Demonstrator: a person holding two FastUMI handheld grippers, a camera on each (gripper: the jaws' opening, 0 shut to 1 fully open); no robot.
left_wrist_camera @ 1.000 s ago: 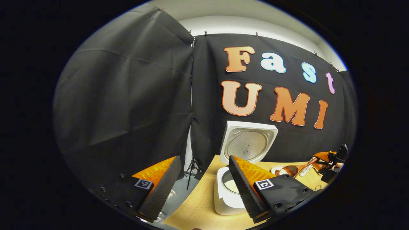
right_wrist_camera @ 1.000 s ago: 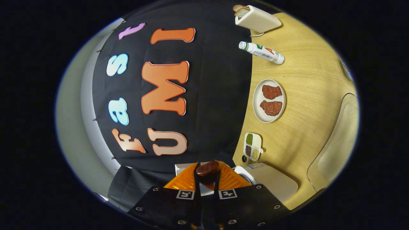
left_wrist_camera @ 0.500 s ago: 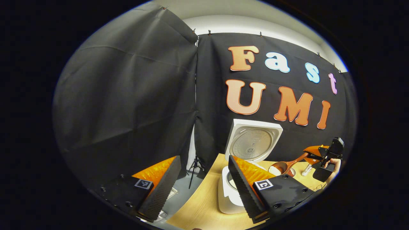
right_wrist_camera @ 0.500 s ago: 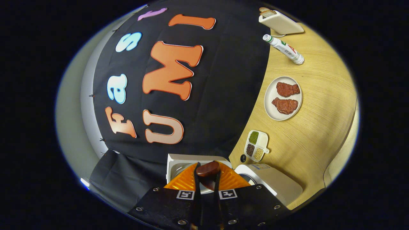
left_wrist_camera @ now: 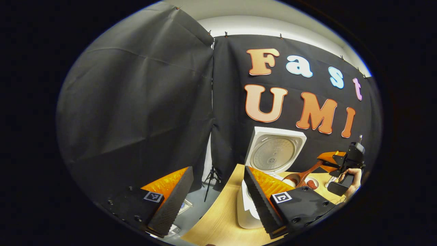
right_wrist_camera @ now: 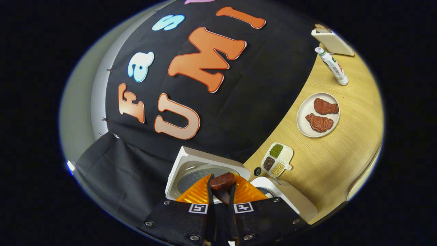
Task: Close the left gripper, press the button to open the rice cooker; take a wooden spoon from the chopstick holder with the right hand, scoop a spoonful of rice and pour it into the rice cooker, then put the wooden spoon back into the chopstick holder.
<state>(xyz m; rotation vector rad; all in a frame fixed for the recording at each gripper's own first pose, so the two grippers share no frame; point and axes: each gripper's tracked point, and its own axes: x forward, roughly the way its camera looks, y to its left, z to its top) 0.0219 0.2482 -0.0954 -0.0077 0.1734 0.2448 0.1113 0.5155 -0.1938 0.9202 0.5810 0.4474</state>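
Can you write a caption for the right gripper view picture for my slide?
Right tongs pinch a wooden spoon above the open rice cooker.

Left gripper view faces the rice cooker (left_wrist_camera: 269,171) from nearby; right gripper view, seemingly rolled, shares it.

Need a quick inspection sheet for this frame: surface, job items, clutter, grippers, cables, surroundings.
Surface: wooden table, light grain.
Job's things: rice cooker with lid open; wooden spoon raised beside the cooker.
Clutter: plate of meat, divided dish of beans, bottle lying flat.
Grippers: left gripper open, holding nothing; right gripper shut on the spoon handle.
Cables: nothing seen.
Surroundings: tripod on the floor.
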